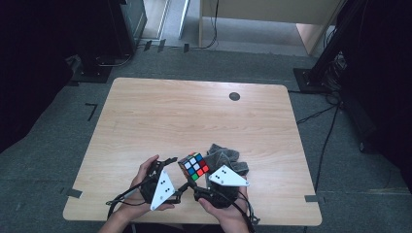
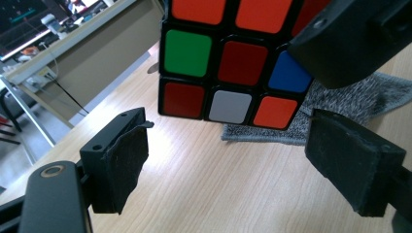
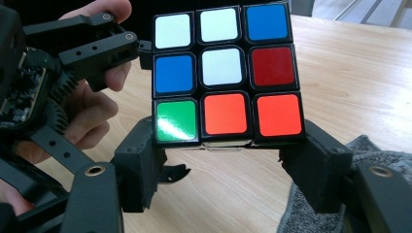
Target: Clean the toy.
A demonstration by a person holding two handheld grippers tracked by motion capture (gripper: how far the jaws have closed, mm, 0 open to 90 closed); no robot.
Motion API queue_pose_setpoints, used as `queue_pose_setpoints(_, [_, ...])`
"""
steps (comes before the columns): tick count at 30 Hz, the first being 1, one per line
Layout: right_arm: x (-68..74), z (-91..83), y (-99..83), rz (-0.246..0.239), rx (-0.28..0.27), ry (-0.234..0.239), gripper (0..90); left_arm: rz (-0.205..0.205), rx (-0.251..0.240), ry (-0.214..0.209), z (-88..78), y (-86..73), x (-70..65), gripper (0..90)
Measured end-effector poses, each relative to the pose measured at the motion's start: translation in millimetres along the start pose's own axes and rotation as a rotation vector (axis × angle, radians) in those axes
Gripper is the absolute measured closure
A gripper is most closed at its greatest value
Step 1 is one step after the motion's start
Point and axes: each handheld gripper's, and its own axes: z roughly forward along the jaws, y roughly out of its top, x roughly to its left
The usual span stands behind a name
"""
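A scrambled Rubik's cube [image 1: 193,166] hangs just above the wooden table [image 1: 194,111] near its front edge. My right gripper [image 3: 226,162] is shut on the cube [image 3: 223,73], its pads pressing the lowest layer from both sides. My left gripper [image 2: 228,165] stands open with nothing between its pads. The cube [image 2: 233,63] is just beyond and above its jaws. In the high view the left gripper [image 1: 167,162] sits close to the cube's left side. One of its fingertips [image 3: 141,48] reaches the cube's upper left edge in the right gripper view.
A crumpled grey cloth [image 1: 223,154] lies on the table right behind the cube and beneath the right hand. A small black disc [image 1: 234,96] sits at the far right of the tabletop. Dark stands and cables surround the table on the floor.
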Motion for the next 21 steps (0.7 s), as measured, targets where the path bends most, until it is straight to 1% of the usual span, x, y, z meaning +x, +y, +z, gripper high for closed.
queue_pose_setpoints(7, [0.0,1.1,-0.5,0.015,0.013,0.02,34.5,0.02,0.002,0.005,1.1,-0.1,-2.6,16.5])
queue_pose_setpoints(11, [2.3,2.7,-1.1,0.008,0.022,0.029,34.5,0.026,-0.004,0.009,0.7,0.2,-3.3,17.1])
queue_pose_setpoints(16, [3.9,4.4,-1.9,0.014,0.029,0.035,34.4,0.045,-0.027,0.031,-1.8,0.9,-4.0,22.0])
queue_pose_setpoints(21, [3.6,4.6,-1.9,0.044,0.025,0.057,34.4,0.067,-0.032,0.035,-1.3,0.7,-6.5,25.5])
